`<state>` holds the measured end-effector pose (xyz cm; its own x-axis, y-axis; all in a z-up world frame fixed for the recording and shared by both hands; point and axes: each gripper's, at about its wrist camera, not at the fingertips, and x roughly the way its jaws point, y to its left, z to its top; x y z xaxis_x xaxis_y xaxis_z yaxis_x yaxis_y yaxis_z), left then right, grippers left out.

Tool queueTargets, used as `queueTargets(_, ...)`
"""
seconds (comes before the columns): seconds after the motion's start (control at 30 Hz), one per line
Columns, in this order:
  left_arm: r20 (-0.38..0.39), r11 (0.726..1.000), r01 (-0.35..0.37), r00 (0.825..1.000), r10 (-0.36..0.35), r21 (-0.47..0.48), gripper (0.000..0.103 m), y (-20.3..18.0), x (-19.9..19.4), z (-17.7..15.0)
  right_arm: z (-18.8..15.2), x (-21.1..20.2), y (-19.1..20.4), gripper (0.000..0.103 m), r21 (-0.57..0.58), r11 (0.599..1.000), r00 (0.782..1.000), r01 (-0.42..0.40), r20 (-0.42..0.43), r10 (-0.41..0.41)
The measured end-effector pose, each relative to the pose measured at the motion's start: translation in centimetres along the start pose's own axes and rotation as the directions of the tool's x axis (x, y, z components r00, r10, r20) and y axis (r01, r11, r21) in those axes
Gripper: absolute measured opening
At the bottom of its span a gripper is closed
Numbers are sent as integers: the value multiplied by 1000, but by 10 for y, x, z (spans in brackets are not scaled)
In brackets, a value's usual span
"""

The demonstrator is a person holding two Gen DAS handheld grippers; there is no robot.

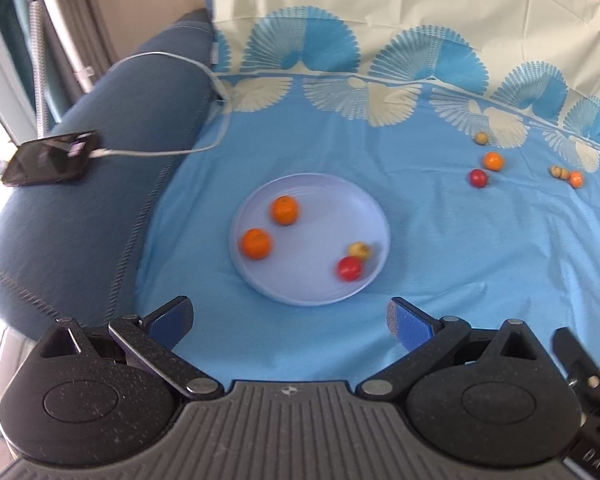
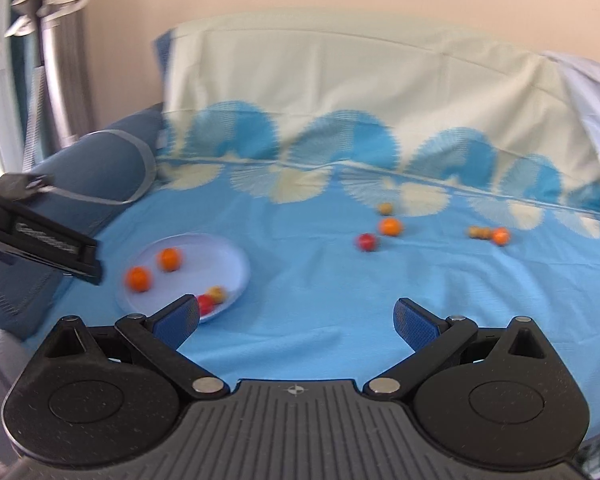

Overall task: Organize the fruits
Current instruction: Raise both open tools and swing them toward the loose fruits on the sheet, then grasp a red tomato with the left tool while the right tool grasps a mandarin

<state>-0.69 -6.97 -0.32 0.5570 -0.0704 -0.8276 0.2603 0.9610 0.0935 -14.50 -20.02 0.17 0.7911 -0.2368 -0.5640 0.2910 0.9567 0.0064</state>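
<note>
A pale blue plate [image 1: 312, 292] lies on the blue sheet and holds two oranges [image 1: 285, 210], a red fruit [image 1: 349, 268] and a small yellowish fruit [image 1: 360, 250]. The plate also shows in the right wrist view [image 2: 236, 256]. Loose fruits lie far right: a red one [image 1: 478, 178], an orange [image 1: 493, 161], a small brown one [image 1: 481, 137], and a cluster with a small orange [image 1: 575, 178]. My left gripper [image 1: 290, 320] is open and empty, just in front of the plate. My right gripper [image 2: 296, 318] is open and empty, right of the plate.
A phone [image 1: 52, 158] with a white cable [image 1: 160, 153] lies on the dark blue sofa arm [image 1: 80, 240] at left. The sheet [image 1: 420, 240] runs up the sofa back. The left gripper's body [image 2: 40, 240] shows at the left of the right wrist view.
</note>
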Motion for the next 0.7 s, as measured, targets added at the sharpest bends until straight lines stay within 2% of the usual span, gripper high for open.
queueTargets(0.17,-15,999,44,999,-44,10,103,-53,32,36,14,25,-65,102,56,990,991,130,17,-131)
queueTargets(0.3,-27,993,106,994,-104,47,103,-111,70,67,33,64,-136,102,144,963,972,226,31,-233)
queueTargets(0.47,-141,981,192,971,-193,-27,103,-173,141,105,47,140,-227,102,229,910,935,345,-2,-354)
queueTargets(0.53,-147,981,193,970,-196,-34,103,-194,169,117,45,172,-260,102,285,890,931,355,-18,-365)
queueTargets(0.6,-164,986,165,972,-166,-21,103,-213,198,129,45,203,-293,102,348,865,926,362,-29,-376)
queueTargets(0.7,-198,985,173,965,-172,-13,103,-233,236,141,46,254,-334,102,379,823,900,423,-69,-431)
